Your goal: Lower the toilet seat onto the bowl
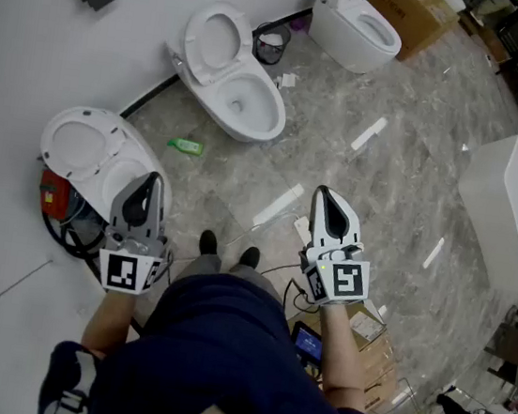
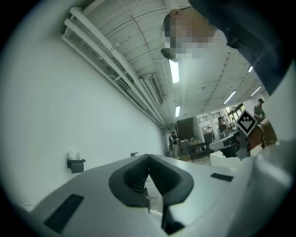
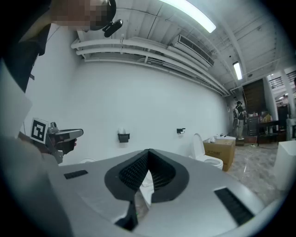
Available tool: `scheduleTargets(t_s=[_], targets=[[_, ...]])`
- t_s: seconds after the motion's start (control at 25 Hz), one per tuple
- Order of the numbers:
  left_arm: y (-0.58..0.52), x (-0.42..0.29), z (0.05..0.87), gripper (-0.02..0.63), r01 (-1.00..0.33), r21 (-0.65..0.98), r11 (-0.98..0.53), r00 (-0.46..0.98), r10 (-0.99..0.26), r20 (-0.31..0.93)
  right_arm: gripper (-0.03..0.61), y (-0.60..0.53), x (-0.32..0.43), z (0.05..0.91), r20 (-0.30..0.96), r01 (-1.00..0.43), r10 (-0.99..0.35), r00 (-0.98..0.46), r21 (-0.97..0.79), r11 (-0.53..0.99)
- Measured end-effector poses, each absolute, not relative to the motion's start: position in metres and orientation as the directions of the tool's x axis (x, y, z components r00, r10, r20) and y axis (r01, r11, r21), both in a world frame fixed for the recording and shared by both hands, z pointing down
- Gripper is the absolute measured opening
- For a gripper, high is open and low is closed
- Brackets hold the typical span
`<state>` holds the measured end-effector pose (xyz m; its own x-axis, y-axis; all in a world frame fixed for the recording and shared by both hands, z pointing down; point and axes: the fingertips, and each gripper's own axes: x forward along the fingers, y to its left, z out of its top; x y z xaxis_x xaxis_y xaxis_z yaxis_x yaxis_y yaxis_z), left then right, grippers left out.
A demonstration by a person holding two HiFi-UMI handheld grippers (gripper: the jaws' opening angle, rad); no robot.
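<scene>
1. Dark-clothed person (image 1: 213, 337) stands on the marble floor (image 1: 405, 173), a gripper in each hand.
2. Left gripper (image 1: 154, 178), jaws pressed together on nothing, is held over the nearest toilet's bowl (image 1: 123, 174) at the floor's left edge.
3. Toilet seat (image 1: 114, 146) stands raised behind that bowl, leaning toward the wall.
4. Right gripper (image 1: 323, 194), jaws likewise pressed together and empty, is held above open floor.

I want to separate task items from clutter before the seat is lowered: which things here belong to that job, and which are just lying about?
For the job: nearest toilet; its raised seat; left gripper; right gripper.

Lying about: green bottle; waste bin; cardboard box; middle toilet; far toilet.
</scene>
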<state>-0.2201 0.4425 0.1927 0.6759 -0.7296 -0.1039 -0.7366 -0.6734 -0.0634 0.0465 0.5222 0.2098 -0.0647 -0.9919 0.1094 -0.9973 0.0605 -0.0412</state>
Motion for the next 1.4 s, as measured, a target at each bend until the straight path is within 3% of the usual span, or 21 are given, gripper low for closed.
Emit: scheduleTargets(t_s=[1.2,1.4], targets=[[0.442,-0.218,0.195,0.025,-0.737,-0.078,-0.672,0.676,-0.73,-0.096,0.02,0.517,0.039,0.215,0.098,-0.994,-0.99,-0.098,0.033,0.102],[0.439,-0.22,0.196,0.025,-0.738,-0.079,-0.67,0.675,-0.733,-0.087,0.082,0.512,0.036,0.219,0.103,-0.991,-0.987,-0.123,0.034,0.127]])
